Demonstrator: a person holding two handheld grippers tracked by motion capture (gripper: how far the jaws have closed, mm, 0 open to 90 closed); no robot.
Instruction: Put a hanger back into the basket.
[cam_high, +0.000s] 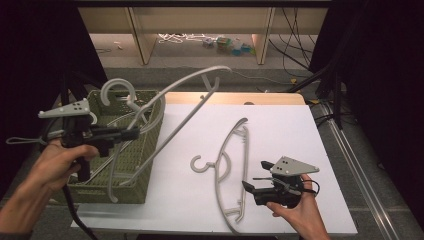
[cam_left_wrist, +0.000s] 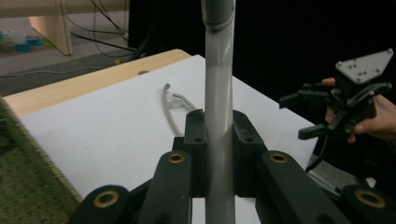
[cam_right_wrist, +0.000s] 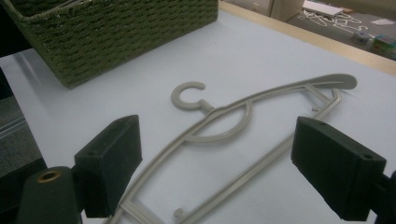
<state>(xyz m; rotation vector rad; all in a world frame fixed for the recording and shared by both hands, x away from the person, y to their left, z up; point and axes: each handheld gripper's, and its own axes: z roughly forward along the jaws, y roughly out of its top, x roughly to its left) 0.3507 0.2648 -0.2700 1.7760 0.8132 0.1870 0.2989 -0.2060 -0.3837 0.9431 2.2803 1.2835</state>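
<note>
White sheeting is covering the worktop (cam_high: 280, 125), and a woven green basket (cam_high: 145, 150) is sitting at its left edge. Left tongs (cam_high: 134, 133) are clamping shut on the bar of a grey hanger (cam_high: 187, 117), holding it tilted above the basket with its long axis running up and rightward. Right tongs (cam_high: 252, 184) are hanging wide open and empty, pointing left at a second hanger (cam_high: 231, 165) lying flat just beside them, its length stretching away from the person.

Black tongs (cam_high: 134, 134) with brass rivets; grey screwed triangular plates; trailing black cables.
</note>
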